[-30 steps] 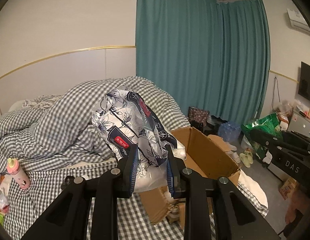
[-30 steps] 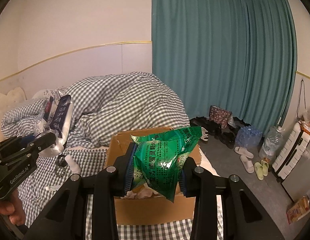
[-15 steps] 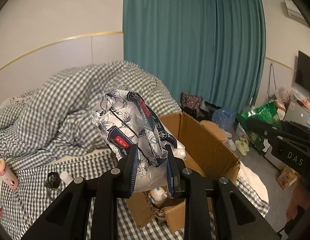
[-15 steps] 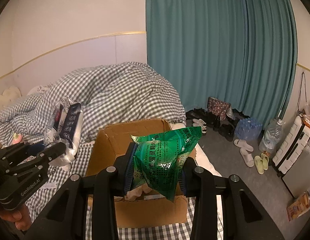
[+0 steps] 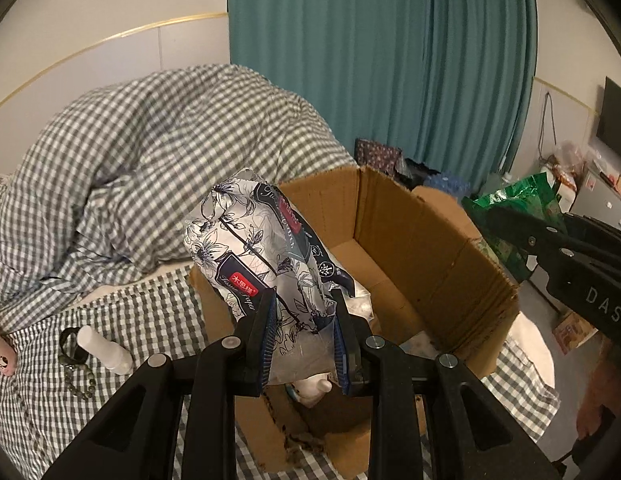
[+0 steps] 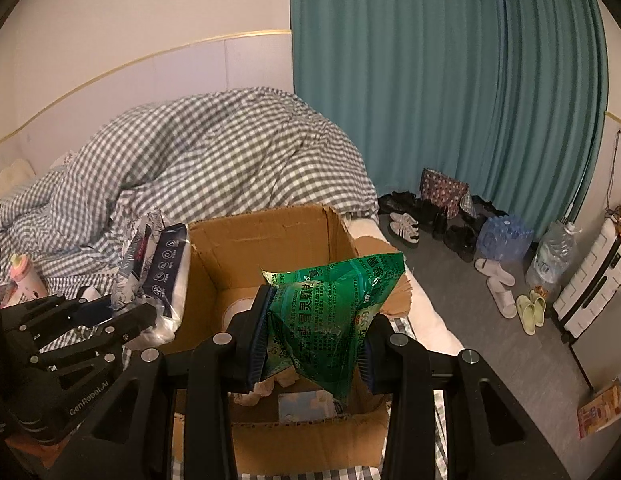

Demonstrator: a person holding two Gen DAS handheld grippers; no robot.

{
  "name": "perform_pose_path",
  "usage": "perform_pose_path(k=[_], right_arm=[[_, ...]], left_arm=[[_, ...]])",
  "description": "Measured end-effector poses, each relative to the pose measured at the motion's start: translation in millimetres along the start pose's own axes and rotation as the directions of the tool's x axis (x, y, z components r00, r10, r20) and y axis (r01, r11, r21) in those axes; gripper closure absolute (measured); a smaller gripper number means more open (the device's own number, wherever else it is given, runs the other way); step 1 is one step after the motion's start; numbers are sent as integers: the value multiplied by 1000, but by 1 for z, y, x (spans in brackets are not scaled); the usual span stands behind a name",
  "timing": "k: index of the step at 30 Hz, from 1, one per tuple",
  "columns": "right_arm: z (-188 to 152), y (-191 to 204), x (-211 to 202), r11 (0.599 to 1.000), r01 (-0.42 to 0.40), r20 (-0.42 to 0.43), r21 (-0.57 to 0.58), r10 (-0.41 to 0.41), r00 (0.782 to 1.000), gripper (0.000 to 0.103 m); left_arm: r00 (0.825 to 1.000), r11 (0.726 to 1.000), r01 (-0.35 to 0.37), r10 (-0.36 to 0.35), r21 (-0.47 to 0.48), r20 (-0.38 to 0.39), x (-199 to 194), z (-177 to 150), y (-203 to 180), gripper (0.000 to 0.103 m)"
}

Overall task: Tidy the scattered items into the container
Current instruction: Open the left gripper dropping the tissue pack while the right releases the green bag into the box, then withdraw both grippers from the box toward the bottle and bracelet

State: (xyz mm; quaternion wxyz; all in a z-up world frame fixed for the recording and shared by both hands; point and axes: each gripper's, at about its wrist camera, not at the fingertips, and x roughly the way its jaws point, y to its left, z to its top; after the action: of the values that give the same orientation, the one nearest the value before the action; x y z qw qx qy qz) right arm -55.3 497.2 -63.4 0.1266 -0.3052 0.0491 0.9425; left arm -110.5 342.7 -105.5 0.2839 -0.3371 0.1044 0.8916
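Checked grey-and-white bedding (image 5: pixel 158 152) is heaped behind the cardboard box (image 5: pixel 426 256), and a sheet of the same pattern is spread beneath the box. The box stands open on the bed, its flaps up, with a few small things already lying on its floor, among them a roll of tape (image 6: pixel 240 310) seen from the right wrist.

Compared with a second ago, both grippers have been brought lower and closer to the box, so that its opening now fills far more of each view. This is judged to be the approach to a double drop-off, with release not yet begun.

Over the near left corner of the box, a floral tissue pack (image 5: pixel 262 256) is held upright, pinched at its lower end by the left gripper (image 5: pixel 304 338); its pads are pressed into the soft wrapper. Above the near rim of the box, a green medicine sachet bag (image 6: pixel 334 312) is pinched by the right gripper (image 6: pixel 312 346), and the foil is creased between the pads.

Left of the box, a white bottle (image 5: pixel 104 350) and a dark strap with a chain (image 5: pixel 72 356) are still lying on the sheet, and a pink bottle (image 6: pixel 24 278) stands further left. These are judged to be left for later trips.
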Motion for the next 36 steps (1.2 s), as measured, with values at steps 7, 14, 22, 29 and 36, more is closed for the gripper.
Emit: perform_pose_path(k=[7,14,22,29,36], right_arm=[[-5,-5,28,1000,1,-40,9,-1,999,66],[-9,-4,45,1000,-6,-66,5,6,998,66],[-11,4,53,1000,-2,-85,-3,2,996,62],[-6,13,37,1000,11,-41,-10,-12,999,33],[2,24,10,1000,8,3,-12,-8,1000,28]], left_arm=[[999,1000,10,-9,29,-36,26,-2,-7,75],[999,999,13,-11,40,-38,36,-5,-9,50],[1000,1000,-9,9,6,-29,32,-4,8,48],[1000,1000,-27,27,-16,-10,19,-3,21,46],[998,998,-47,48,-34,28,-8,-5,31,34]])
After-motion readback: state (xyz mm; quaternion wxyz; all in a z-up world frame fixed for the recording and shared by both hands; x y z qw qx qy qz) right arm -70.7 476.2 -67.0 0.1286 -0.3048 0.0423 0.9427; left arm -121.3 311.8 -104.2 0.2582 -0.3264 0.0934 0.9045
